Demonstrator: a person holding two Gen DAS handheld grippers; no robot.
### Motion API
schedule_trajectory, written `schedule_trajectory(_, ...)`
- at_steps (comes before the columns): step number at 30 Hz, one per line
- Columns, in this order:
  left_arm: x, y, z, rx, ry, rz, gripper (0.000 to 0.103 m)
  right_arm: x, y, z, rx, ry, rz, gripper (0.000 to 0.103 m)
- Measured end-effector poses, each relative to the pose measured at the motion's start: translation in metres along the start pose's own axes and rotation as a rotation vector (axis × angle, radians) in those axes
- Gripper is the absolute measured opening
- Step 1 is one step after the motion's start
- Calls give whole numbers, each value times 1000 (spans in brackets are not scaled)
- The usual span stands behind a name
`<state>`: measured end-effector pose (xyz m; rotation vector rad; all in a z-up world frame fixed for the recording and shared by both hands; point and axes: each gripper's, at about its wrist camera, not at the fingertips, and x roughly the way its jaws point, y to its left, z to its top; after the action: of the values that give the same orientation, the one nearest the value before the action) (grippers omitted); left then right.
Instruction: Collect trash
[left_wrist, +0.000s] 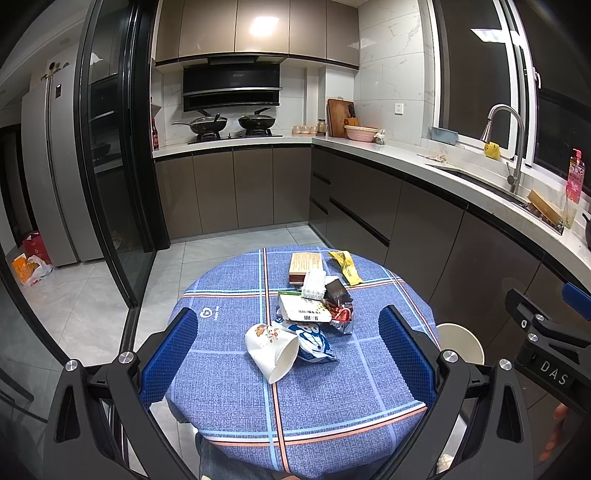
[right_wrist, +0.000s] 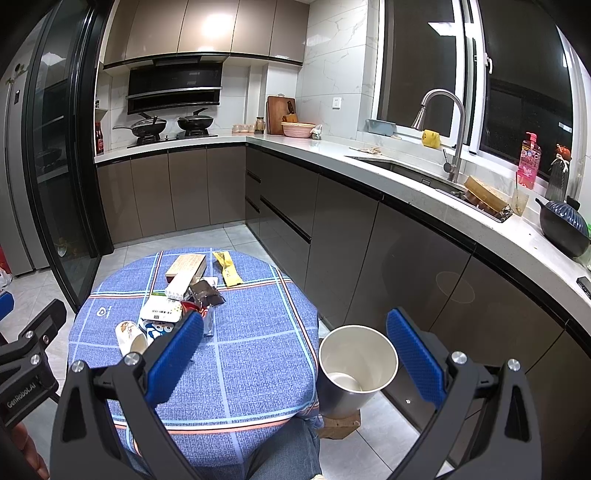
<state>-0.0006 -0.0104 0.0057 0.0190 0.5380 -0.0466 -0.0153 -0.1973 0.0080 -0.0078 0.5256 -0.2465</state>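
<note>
A pile of trash lies on a round table with a blue plaid cloth (left_wrist: 229, 391): a tipped white paper cup (left_wrist: 271, 349), a blue-white wrapper (left_wrist: 314, 338), a white barcode box (left_wrist: 303, 310), a dark foil wrapper (left_wrist: 338, 290), a tan box (left_wrist: 306, 266) and a yellow wrapper (left_wrist: 345, 266). My left gripper (left_wrist: 288, 354) is open and empty, above the table near the cup. My right gripper (right_wrist: 295, 354) is open and empty, over the table's right edge. A metal bin (right_wrist: 356, 367) stands on the floor right of the table, between the right gripper's fingers in view.
Kitchen cabinets and a counter (right_wrist: 332, 155) with a sink (right_wrist: 406, 166) run along the right and back. A glass door (left_wrist: 110, 166) stands at the left. The bin rests on a wooden block (right_wrist: 341, 424). A person's knee (right_wrist: 284, 450) shows under the table edge.
</note>
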Motion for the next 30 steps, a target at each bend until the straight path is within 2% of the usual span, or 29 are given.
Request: schedule_trajectory(30,-1,-1,1,-1,-1,-3,95,1,1,-2,-3,2,-1,100)
